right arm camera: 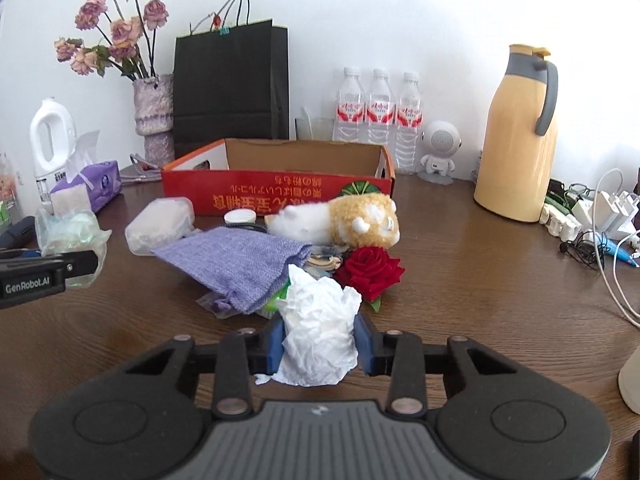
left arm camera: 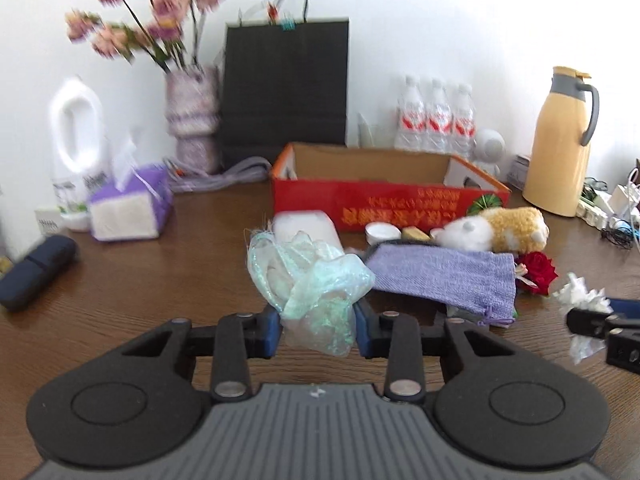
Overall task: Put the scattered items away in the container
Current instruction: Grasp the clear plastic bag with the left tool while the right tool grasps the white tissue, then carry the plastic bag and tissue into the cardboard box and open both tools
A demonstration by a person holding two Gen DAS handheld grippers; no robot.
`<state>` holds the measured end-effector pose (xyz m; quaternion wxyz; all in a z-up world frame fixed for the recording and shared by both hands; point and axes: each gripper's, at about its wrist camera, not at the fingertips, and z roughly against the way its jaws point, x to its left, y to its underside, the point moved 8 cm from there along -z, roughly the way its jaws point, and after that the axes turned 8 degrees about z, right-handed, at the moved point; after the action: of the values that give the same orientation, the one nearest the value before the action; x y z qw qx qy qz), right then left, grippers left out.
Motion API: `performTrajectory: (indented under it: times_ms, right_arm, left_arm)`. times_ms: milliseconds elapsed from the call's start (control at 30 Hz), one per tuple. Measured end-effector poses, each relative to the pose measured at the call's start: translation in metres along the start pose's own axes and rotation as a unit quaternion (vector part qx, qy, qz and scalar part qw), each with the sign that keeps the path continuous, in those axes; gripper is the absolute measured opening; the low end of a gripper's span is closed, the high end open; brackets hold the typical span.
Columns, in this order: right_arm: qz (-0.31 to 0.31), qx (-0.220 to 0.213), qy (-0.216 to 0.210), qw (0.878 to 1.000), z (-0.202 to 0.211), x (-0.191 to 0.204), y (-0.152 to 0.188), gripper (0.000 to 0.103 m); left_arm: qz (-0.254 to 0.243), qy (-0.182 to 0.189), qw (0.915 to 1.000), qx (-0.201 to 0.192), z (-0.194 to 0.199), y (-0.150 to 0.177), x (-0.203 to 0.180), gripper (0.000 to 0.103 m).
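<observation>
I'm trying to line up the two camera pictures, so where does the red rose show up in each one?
Left wrist view: the red rose lies at right of centre, beside the purple knit pouch.
Right wrist view: the rose sits near the centre, right of that pouch.
Shared landmark: the red cardboard box behind it.

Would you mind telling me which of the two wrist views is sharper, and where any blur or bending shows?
Left wrist view: motion blur smears the flowers and vase. Right wrist view: sharper, the bottle labels crisp, only the plush toy soft. Both: fisheye bends the wall and table edges, and the corners go dark.
</observation>
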<state>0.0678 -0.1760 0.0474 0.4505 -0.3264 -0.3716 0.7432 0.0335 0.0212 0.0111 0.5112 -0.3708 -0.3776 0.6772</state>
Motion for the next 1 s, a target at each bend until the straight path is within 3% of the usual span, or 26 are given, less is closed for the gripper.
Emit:
performTrajectory:
  times_ms: [133, 267, 500, 600, 733, 1000]
  right_arm:
    - [-0.027, -0.054, 0.022, 0.998, 0.033, 0.003, -0.009, 0.035]
    - [-0.014, -0.106, 0.029, 0.994, 0.063, 0.016, -0.015, 0.035]
    - [-0.004, -0.124, 0.032, 0.992, 0.074, 0.018, -0.029, 0.035]
    - [-0.012, -0.123, 0.029, 0.992, 0.057, 0.008, -0.053, 0.036]
    - [-0.023, -0.138, 0.026, 0.99, 0.018, -0.013, -0.104, 0.036]
    - [-0.036, -0.139, 0.027, 0.989, -0.085, -0.055, -0.197, 0.037]
  left_arm:
    - [0.006, -0.009, 0.9988, -0.048, 0.037, 0.0, -0.001, 0.036]
    - [0.003, 0.009, 0.9974, -0.072, 0.065, 0.004, -0.007, 0.036]
    - [0.019, 0.044, 0.9952, -0.085, 0.075, -0.013, -0.014, 0.036]
    - [0.033, 0.069, 0.9928, -0.093, 0.057, -0.043, -0.023, 0.036]
    - [0.011, 0.08, 0.988, -0.131, 0.012, -0.1, -0.035, 0.037]
    - [0.011, 0.053, 0.9872, -0.15, -0.101, -0.191, -0.039, 0.037]
